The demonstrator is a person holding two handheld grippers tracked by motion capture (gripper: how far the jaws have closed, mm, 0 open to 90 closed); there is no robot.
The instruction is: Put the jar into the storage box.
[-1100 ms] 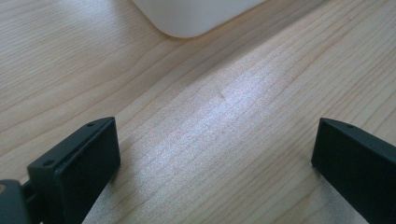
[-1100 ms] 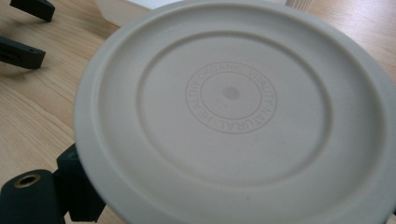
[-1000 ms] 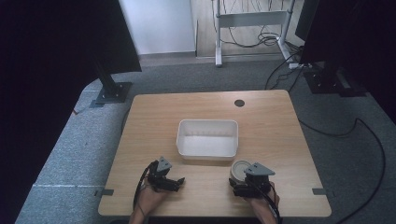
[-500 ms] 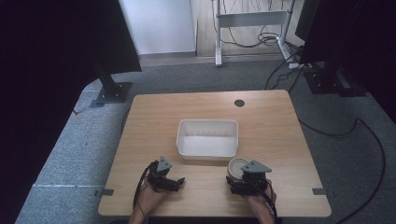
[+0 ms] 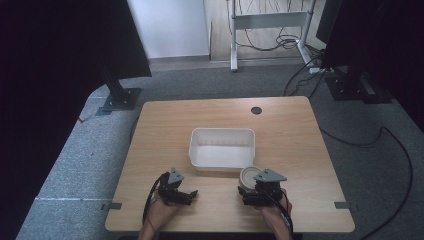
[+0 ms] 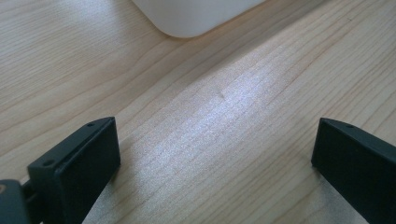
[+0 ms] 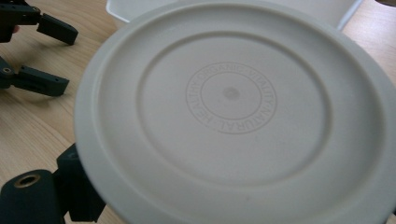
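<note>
Right gripper (image 5: 261, 192) is holding a round off-white plastic lid with embossed ring lettering (image 7: 233, 116), jaws closed on its edge. Over the last second it is drifting slightly toward the person and leftward, lid (image 5: 248, 176) staying just beside the near right corner of the white rectangular plastic tub (image 5: 221, 148). No release yet; judgement: lid is probably being repositioned relative to the tub. Left gripper (image 5: 181, 194) is idling, jaws wide, off the tub's near left corner on the light wooden table (image 5: 290, 130).

Matt plastic lid (image 7: 233, 116), smooth white plastic tub (image 5: 222, 147), pale wood-grain table (image 5: 290, 130).
</note>
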